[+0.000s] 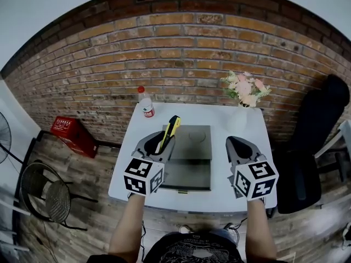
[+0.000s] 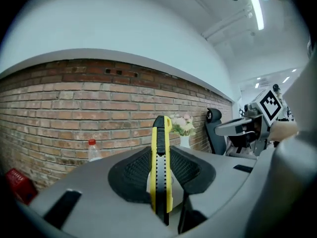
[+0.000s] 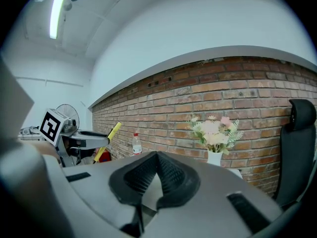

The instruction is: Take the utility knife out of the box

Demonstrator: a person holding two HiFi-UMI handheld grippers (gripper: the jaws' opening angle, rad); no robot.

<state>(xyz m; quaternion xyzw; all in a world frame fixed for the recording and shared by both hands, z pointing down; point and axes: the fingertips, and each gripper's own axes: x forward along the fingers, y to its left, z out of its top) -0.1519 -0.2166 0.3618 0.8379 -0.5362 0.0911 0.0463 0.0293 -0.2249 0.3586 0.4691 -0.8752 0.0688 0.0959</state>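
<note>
A yellow and black utility knife (image 1: 171, 129) stands up from my left gripper (image 1: 163, 140), which is shut on its lower half; in the left gripper view the knife (image 2: 161, 167) rises between the two black pads. The gripper holds it above the left side of the open grey box (image 1: 193, 175) on the white table (image 1: 230, 196). My right gripper (image 1: 236, 143) hovers over the table to the right of the box, its pads together with nothing between them (image 3: 157, 158). From the right gripper view the knife (image 3: 110, 137) sticks out slanted past the left gripper.
A clear bottle with a red cap (image 1: 145, 104) stands at the table's far left corner, a white vase of flowers (image 1: 243, 92) at the far right. A black chair (image 1: 312, 147) is to the right; a red crate (image 1: 68, 133) and a wire stool (image 1: 46, 193) are left.
</note>
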